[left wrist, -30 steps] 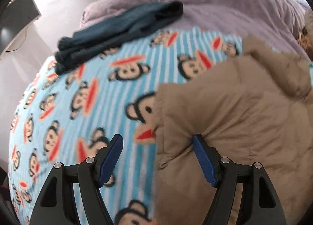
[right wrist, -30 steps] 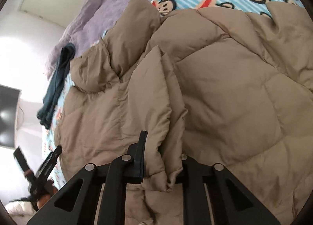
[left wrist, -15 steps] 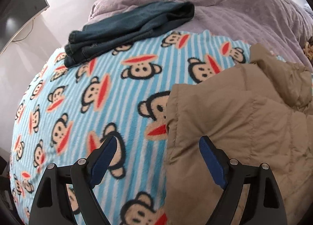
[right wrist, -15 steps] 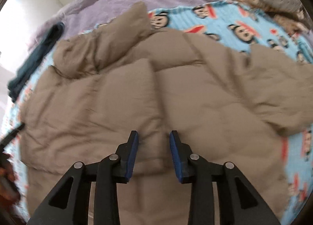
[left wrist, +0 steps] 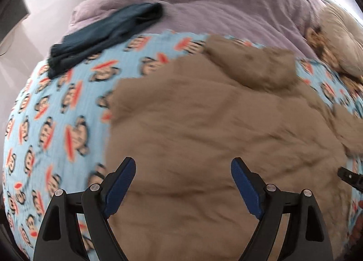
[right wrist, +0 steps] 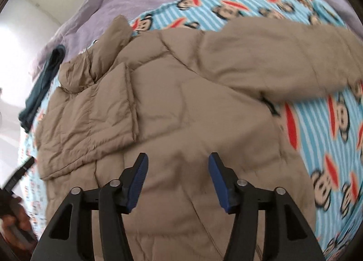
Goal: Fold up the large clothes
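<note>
Now we are hovering both grippers over the tan puffer jacket (right wrist: 181, 106), which is lying flat on the monkey-print blanket (left wrist: 56, 111) covering the bed. The left gripper (left wrist: 183, 184) and right gripper (right wrist: 178, 178) are both spread wide, pinching nothing. One sleeve is lying folded across the body; the other sleeve (right wrist: 272, 57) is stretching outward, though blur is softening its cuff. We are judging it best to pinch that sleeve near the end and lay it across squarely.
</note>
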A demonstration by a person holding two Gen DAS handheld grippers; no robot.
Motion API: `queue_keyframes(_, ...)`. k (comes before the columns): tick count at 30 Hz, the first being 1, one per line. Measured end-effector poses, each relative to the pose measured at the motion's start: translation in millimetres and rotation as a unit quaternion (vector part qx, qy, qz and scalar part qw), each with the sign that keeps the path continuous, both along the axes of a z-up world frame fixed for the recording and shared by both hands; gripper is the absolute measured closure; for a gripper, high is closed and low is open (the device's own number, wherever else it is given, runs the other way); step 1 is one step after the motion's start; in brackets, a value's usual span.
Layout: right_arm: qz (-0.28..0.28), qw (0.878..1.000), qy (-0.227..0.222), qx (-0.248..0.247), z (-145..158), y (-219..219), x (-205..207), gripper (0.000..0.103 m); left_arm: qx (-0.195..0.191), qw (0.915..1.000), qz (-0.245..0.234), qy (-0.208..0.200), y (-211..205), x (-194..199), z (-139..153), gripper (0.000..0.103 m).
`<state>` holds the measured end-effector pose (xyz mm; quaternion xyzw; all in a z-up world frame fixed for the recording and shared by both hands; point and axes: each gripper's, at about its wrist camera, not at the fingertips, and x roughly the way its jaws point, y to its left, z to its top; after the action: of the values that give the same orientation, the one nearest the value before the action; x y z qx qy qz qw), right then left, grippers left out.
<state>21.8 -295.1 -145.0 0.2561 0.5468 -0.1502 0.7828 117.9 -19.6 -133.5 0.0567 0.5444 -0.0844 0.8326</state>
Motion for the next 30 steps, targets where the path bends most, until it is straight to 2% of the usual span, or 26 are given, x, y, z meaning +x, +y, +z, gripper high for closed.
queue_keyframes(1, -0.009, 1.000, -0.001, 0.011, 0, -5, -8, 0.034, -0.003, 1.0000, -0.007, 0.005, -8, -5, 1, 0.016)
queue_keyframes(7, -0.044, 0.998, -0.001, 0.048, 0, -25, -48, 0.032, -0.017, 0.9975, -0.056, 0.039, -69, -39, 4, 0.016)
queue_keyframes(9, -0.053, 0.997, 0.000, 0.056, 0, -32, -60, 0.021, -0.020, 0.9964, -0.069, 0.045, -84, -47, 5, 0.016)
queue_keyframes(14, -0.068, 0.995, -0.008, 0.071, 1, -53, -81, 0.020, -0.015, 0.9953, -0.086, 0.042, -114, -65, 9, 0.016)
queue_keyframes(15, -0.073, 0.994, -0.012, 0.075, 2, -59, -85, 0.020, -0.013, 0.9952, -0.087, 0.041, -117, -68, 9, 0.014)
queue_keyframes(16, -0.076, 0.994, -0.015, 0.078, 2, -64, -88, 0.020, -0.010, 0.9951, -0.089, 0.043, -123, -70, 8, 0.000)
queue_keyframes(19, -0.090, 0.992, -0.028, 0.086, 5, -83, -97, 0.019, -0.007, 0.9950, -0.090, 0.042, -136, -75, 9, 0.000)
queue_keyframes(20, -0.096, 0.991, -0.033, 0.087, 7, -92, -99, 0.007, -0.007, 0.9949, -0.091, 0.044, -141, -76, 8, 0.000)
queue_keyframes(21, -0.100, 0.990, -0.037, 0.088, 7, -98, -101, 0.000, -0.008, 0.9949, -0.090, 0.044, -144, -76, 8, 0.000)
queue_keyframes(26, -0.127, 0.986, -0.063, 0.084, 10, -142, -107, 0.000, -0.005, 0.9948, -0.092, 0.045, -168, -77, 4, 0.000)
queue_keyframes(30, -0.167, 0.981, -0.083, 0.058, 9, -187, -111, 0.000, -0.001, 0.9944, -0.097, 0.041, -185, -74, 2, 0.000)
